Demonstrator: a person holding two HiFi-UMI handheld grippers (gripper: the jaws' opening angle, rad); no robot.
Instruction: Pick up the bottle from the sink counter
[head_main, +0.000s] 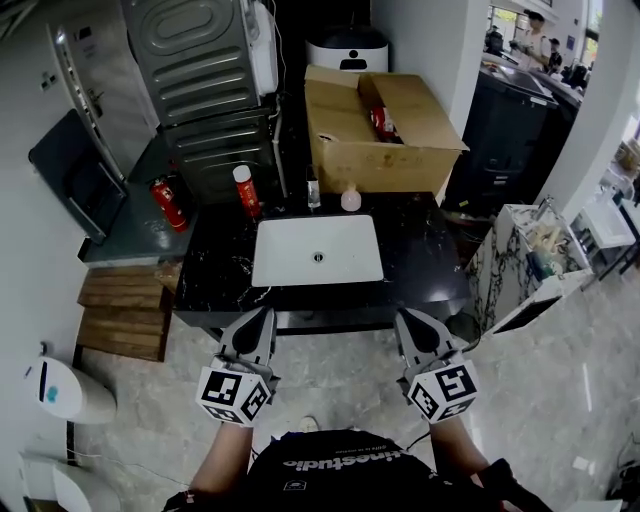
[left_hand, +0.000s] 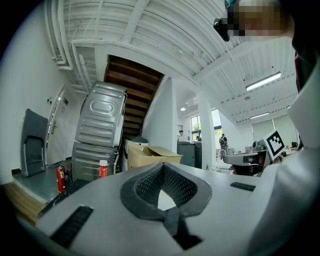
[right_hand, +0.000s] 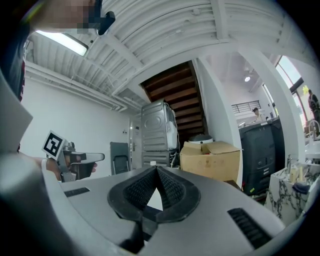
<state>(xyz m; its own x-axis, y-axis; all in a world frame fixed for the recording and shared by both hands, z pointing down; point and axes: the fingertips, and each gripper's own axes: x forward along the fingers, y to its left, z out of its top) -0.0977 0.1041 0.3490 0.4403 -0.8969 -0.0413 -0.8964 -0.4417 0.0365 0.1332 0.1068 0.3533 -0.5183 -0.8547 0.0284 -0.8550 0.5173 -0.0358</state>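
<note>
The red bottle (head_main: 243, 190) stands upright on the black counter (head_main: 420, 250). Its long axis is vertical and its white cap points up. It is just beyond the far left corner of the white sink (head_main: 290, 245), close to it but not touching. In the left gripper view the red bottle (left_hand: 103, 168) shows upright again, to the left of the jaws and well beyond them. A smaller dark bottle (head_main: 313, 190) and a pale pink one (head_main: 350, 200) stand behind the sink's far edge, with a cardboard box (head_main: 400, 150) farther back.

The left gripper (head_main: 262, 318) hangs on the near side of the sink, off the counter's front edge and toward the sink's left corner. Its jaws are closed tip to tip, and the ribbed pads (left_hand: 147, 185) hold nothing. The right gripper (head_main: 410, 320) hangs on the same near side, toward the sink's right corner. Its jaws are also fully closed, with nothing between the pads (right_hand: 137, 190). Both grippers are well apart from the red bottle.
</note>
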